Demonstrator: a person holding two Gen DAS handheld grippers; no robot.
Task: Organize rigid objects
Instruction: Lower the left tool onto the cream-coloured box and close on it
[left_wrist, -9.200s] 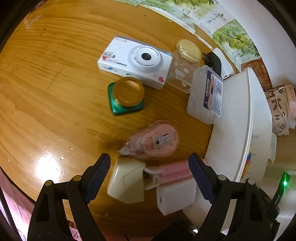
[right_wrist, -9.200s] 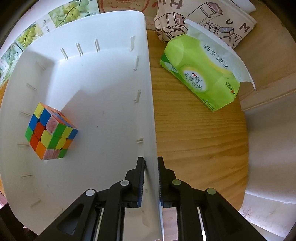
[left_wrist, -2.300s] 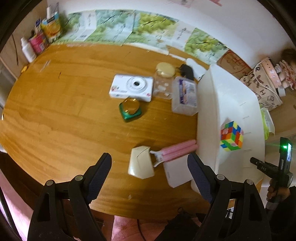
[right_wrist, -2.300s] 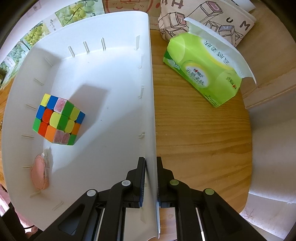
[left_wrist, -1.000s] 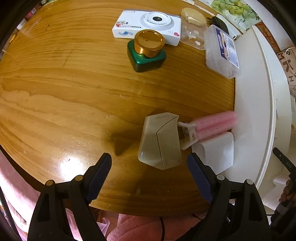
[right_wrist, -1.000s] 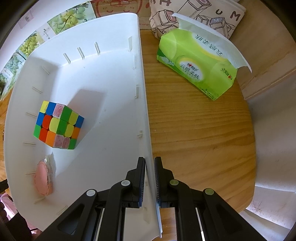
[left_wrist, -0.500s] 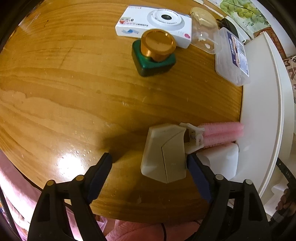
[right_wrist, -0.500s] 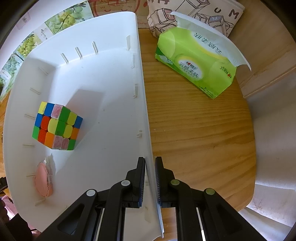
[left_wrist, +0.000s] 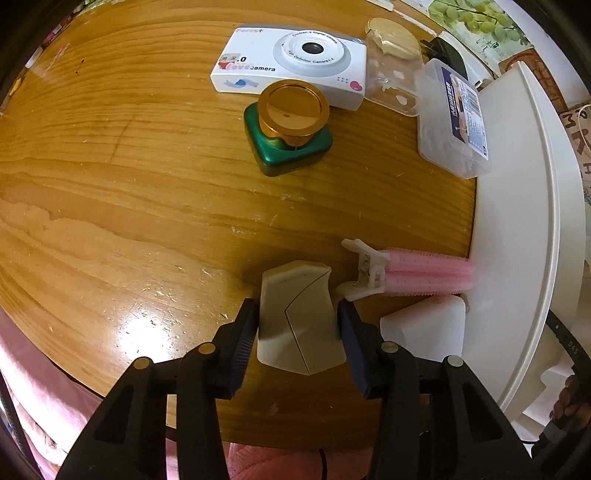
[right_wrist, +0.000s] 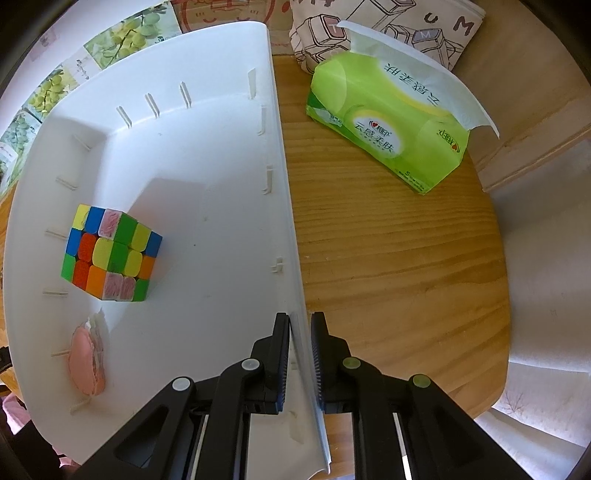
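Beige case (left_wrist: 299, 317) between closing left gripper (left_wrist: 297, 343) jaws on wooden table (left_wrist: 129, 177)

Two close downward views, shared bin (left_wrist: 524, 236)

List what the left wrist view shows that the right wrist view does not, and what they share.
Left wrist only: the left hand-held gripper, jaws closing around the beige box, plus the toy camera, green bottle and pink roller.

Right wrist only: the right hand-held gripper clamped on the bin wall, the puzzle cube and tissue pack.

Shared: the white bin and wooden table.
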